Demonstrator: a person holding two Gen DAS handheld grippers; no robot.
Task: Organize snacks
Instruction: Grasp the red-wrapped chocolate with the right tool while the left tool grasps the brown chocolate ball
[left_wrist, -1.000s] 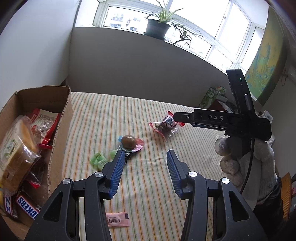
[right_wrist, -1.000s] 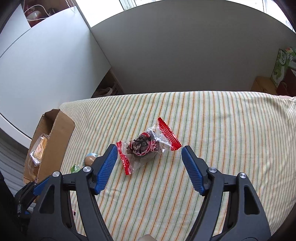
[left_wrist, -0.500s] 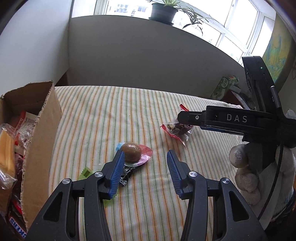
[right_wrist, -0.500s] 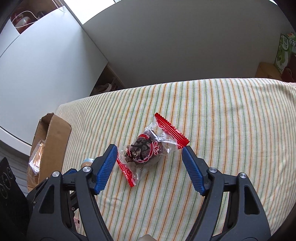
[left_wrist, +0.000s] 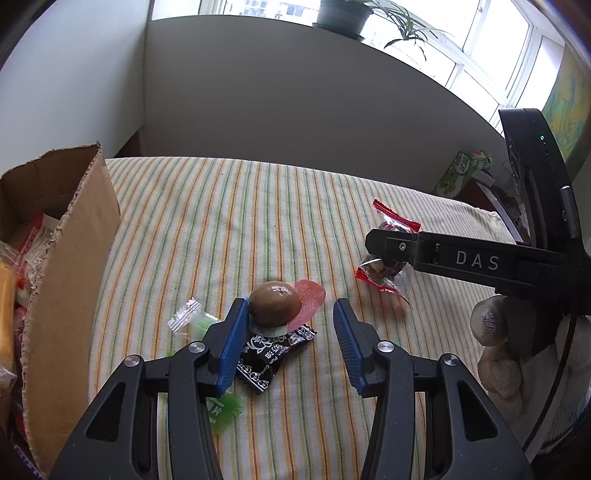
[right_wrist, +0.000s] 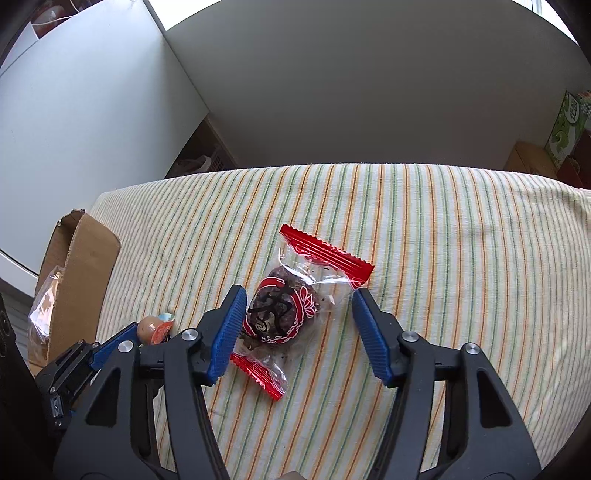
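While both hand-held tools are hanging low over the striped cloth (left_wrist: 221, 221), the left gripper (left_wrist: 291, 332) is standing with its two blue pads spread wide, gripping nothing. One brown egg-shaped snack (left_wrist: 275, 302) on a pink and blue wrapper is lying between those pads, just beside the left one; whether it is touching that pad cannot be told. One dark candy packet (left_wrist: 275, 356) with white print is lying partly under the egg snack. Two pale green sweets are showing: one clear-ended green sweet (left_wrist: 190, 321) to the left of the left pad, and one more green wrapper (left_wrist: 225, 408) lower down, half hidden by the tool.

The right gripper (right_wrist: 299, 328) is likewise standing spread, its jaws empty, with one red-ended clear packet (right_wrist: 291, 310) holding a dark round cake lying on the cloth between them, closest to the left pad. One cardboard box (left_wrist: 70, 266) is sitting at the cloth's left edge, with several wrapped snacks inside, too crowded to count. One potted plant (left_wrist: 343, 14) is sitting on the window ledge.
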